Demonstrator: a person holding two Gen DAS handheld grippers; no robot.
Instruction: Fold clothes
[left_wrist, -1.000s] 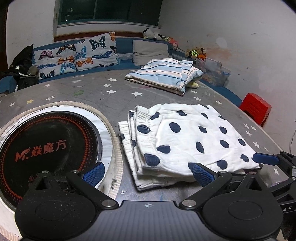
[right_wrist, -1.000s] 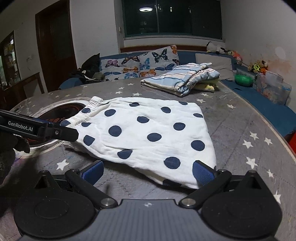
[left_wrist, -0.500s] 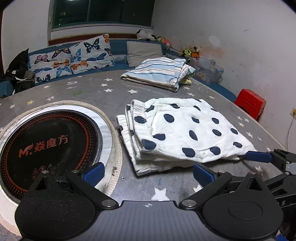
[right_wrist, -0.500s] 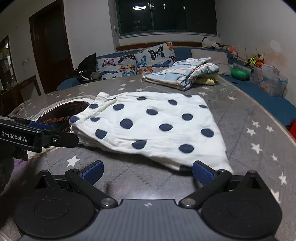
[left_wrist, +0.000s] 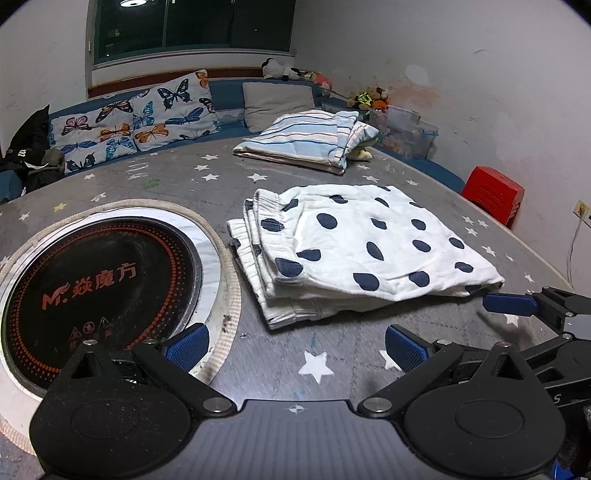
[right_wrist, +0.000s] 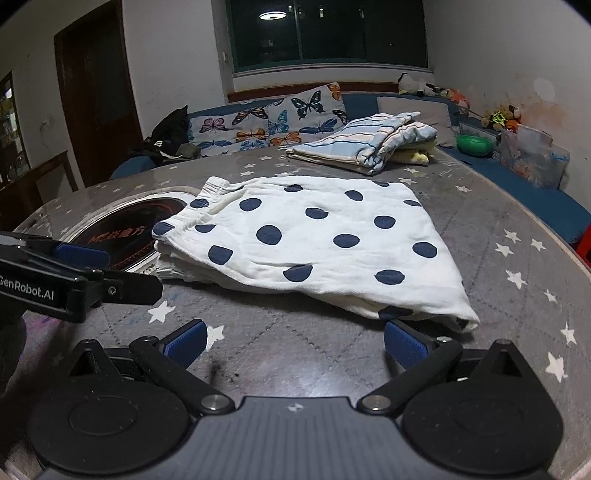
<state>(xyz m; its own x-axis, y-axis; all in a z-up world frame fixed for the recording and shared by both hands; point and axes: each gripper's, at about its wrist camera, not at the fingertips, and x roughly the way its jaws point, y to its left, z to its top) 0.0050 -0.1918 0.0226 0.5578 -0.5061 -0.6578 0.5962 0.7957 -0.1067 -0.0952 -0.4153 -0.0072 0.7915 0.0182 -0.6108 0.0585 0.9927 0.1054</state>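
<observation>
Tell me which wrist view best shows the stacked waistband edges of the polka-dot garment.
The left wrist view: the polka-dot garment presents its waistband end toward that camera, so the separate folded layers read clearly beside the induction cooktop. The right wrist view shows the garment mostly from its top face, with the layered edge compressed at the left.

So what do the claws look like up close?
Each claw is black, with two angled arms on round discs joined by silver pins. The left claw and the right claw both end in ridged blue pads. A ribbed grey body sits behind them. White letters on the left one's side spell GenRobot.AI.
</observation>
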